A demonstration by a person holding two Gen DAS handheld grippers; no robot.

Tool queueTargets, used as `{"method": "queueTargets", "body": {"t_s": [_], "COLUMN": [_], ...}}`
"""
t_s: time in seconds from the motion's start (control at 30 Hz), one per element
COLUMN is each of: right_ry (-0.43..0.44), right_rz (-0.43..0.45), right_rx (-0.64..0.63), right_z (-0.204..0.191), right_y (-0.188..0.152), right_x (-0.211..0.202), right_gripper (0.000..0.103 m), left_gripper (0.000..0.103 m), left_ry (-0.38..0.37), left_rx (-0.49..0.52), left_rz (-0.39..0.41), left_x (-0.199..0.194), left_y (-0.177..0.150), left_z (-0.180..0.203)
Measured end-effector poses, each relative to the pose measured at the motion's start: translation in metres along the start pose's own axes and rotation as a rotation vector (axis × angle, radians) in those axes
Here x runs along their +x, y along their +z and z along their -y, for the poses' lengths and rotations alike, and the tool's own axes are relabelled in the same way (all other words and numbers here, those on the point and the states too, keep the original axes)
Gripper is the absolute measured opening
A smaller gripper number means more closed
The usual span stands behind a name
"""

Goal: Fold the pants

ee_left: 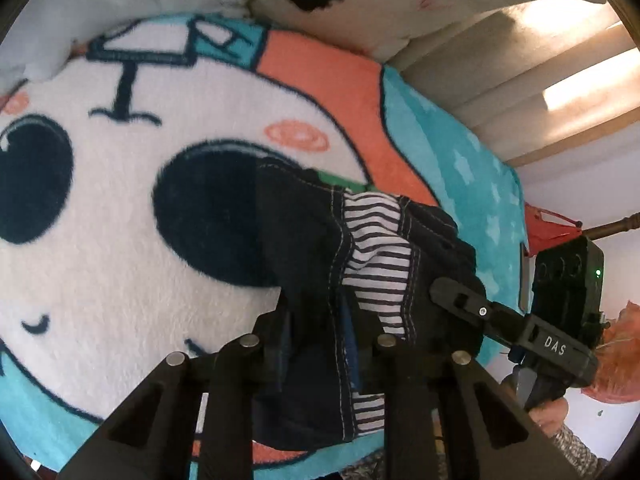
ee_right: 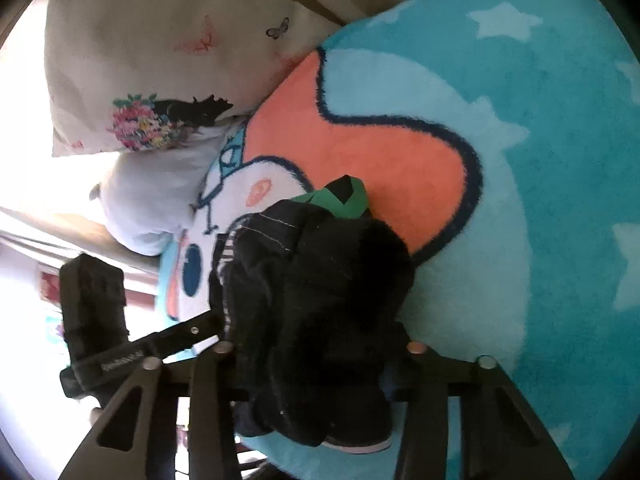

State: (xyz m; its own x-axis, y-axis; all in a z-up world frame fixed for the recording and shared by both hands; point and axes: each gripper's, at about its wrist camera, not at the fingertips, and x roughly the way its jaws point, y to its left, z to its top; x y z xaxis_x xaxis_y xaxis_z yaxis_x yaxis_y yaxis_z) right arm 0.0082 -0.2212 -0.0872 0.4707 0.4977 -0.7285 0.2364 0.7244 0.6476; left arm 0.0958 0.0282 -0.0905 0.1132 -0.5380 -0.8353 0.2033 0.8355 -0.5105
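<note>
Dark denim pants (ee_left: 304,248) with a black-and-white striped lining lie bunched on a cartoon fleece blanket (ee_left: 120,200). In the left wrist view my left gripper (ee_left: 320,332) is shut on a fold of the pants, with cloth filling the gap between its fingers. My right gripper (ee_left: 460,296) reaches into the same bunch from the right. In the right wrist view the pants (ee_right: 320,272) form a thick dark heap, and my right gripper (ee_right: 316,356) is closed around its near part. The left gripper (ee_right: 200,332) comes in from the left.
A green cloth (ee_right: 352,200) pokes out from under the far edge of the pants. A butterfly-print pillow (ee_right: 140,60) and a white pillow (ee_right: 152,200) lie beyond the blanket (ee_right: 520,160). A hand (ee_left: 552,412) holds the right gripper's handle.
</note>
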Motion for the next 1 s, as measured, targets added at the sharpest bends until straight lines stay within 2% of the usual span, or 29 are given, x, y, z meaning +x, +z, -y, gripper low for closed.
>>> {"method": "queueTargets", "body": {"t_s": [0.1, 0.27, 0.4, 0.5, 0.57, 0.63, 0.7, 0.77, 0.9, 0.97, 1.0], "right_ry": [0.018, 0.043, 0.028, -0.017, -0.069, -0.142, -0.177, -0.163, -0.205, -0.183, -0.183], "right_rz": [0.003, 0.029, 0.038, 0.032, 0.031, 0.022, 0.012, 0.026, 0.141, 0.156, 0.151], "right_rx": [-0.036, -0.133, -0.199, -0.233, -0.254, -0.271, -0.261, -0.243, -0.336, -0.384, -0.412], "right_z": [-0.016, -0.059, -0.088, -0.101, -0.105, -0.103, -0.099, -0.098, -0.122, -0.138, -0.146], "right_y": [0.008, 0.034, 0.06, 0.076, 0.084, 0.089, 0.092, 0.092, 0.086, 0.08, 0.075], "right_x": [-0.008, -0.009, 0.012, 0.041, 0.061, 0.077, 0.083, 0.074, 0.035, 0.027, 0.027], "right_gripper": [0.042, 0.042, 0.042, 0.042, 0.049, 0.06, 0.062, 0.062, 0.062, 0.05, 0.039], "left_gripper": [0.02, 0.02, 0.02, 0.02, 0.023, 0.03, 0.033, 0.033, 0.037, 0.04, 0.041], "left_ry": [-0.033, -0.015, 0.055, 0.125, 0.182, 0.183, 0.159, 0.156, 0.215, 0.229, 0.237], "left_rx": [-0.021, -0.055, -0.071, -0.093, -0.123, -0.16, -0.189, -0.182, -0.166, -0.172, -0.175], "left_rz": [0.035, 0.093, 0.138, 0.153, 0.143, 0.116, 0.113, 0.138, 0.197, 0.224, 0.236], "left_x": [-0.017, -0.037, -0.043, -0.038, -0.03, -0.022, -0.024, -0.034, -0.063, -0.074, -0.078], "left_y": [0.006, 0.032, 0.06, 0.083, 0.097, 0.105, 0.104, 0.098, 0.076, 0.063, 0.055], "left_z": [-0.001, -0.015, -0.031, -0.043, -0.055, -0.064, -0.071, -0.07, -0.066, -0.066, -0.066]}}
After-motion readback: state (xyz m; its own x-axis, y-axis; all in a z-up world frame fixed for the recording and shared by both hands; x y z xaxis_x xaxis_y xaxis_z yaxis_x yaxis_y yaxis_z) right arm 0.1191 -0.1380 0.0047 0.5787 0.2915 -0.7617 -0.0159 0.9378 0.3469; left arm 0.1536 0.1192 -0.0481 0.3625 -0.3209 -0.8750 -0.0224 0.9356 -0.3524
